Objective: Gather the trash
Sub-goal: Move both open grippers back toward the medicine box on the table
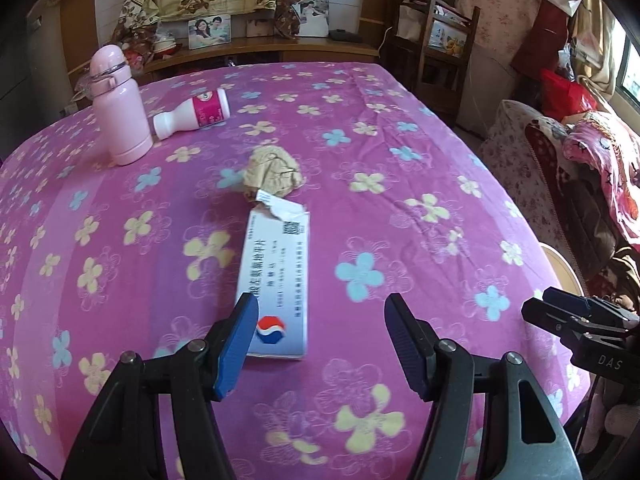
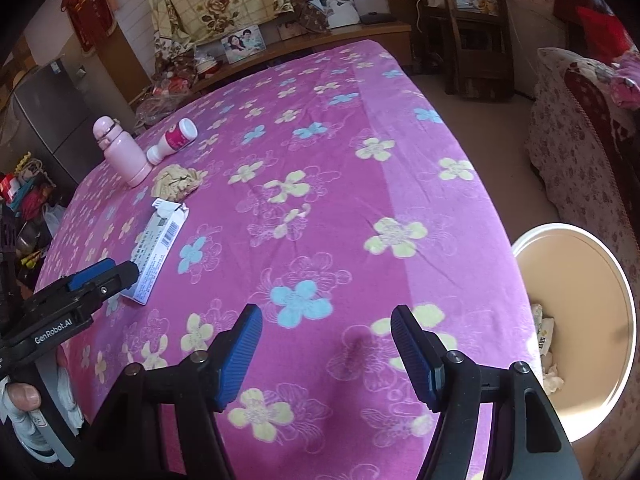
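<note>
While my left gripper (image 1: 320, 320) hangs with its jaws spread over the near end of the torn medicine box (image 1: 278, 280), its left pad seems to touch the box, though I cannot be sure. My right gripper (image 2: 326, 332) is released too, holding nothing, over the bed's (image 2: 400, 152) right edge. Crumpled paper (image 1: 274, 174) lies beyond the box; the bin (image 2: 624, 288) stands off that edge.

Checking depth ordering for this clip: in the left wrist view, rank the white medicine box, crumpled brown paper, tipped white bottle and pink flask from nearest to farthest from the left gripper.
From the left gripper:
1. White medicine box, lying between its open fingers.
2. Crumpled brown paper, just beyond the box's torn end.
3. Pink flask and tipped white bottle, far left; too close to call.
</note>
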`<state>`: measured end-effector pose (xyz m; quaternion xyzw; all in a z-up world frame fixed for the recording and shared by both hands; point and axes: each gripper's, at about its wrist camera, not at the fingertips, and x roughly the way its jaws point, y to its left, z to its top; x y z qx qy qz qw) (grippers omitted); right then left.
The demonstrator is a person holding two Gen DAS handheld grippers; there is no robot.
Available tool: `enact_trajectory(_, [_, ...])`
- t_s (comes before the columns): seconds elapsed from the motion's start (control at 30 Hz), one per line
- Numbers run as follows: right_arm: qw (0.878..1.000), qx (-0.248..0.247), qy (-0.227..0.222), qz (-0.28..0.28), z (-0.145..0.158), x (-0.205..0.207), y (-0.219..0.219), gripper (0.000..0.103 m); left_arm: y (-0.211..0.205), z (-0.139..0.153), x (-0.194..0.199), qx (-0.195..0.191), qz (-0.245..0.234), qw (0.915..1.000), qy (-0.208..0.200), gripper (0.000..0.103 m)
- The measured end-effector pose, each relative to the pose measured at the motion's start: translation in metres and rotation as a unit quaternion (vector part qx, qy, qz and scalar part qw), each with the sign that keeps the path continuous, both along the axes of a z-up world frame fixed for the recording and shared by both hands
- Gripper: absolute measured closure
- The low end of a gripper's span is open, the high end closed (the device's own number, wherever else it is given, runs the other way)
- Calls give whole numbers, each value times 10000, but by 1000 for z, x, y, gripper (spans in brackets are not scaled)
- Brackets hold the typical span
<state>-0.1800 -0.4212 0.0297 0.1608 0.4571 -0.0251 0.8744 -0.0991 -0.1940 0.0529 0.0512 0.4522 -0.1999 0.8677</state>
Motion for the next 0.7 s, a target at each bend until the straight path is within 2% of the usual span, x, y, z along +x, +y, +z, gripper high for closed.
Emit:
enact_trajectory(0.3, [9999,-33,57,158,-1,9,17,33,13,-9,12,-15,149,9998,138,36])
enact_trajectory(0.57, [9998,6,82,168,-1,12,19,33,14,-29,32,59,267,9986,449,36])
enact_trajectory(0.7, [9998,-4,88,188,-2,15,20,33,9,-34,42,174,326,9983,448,36])
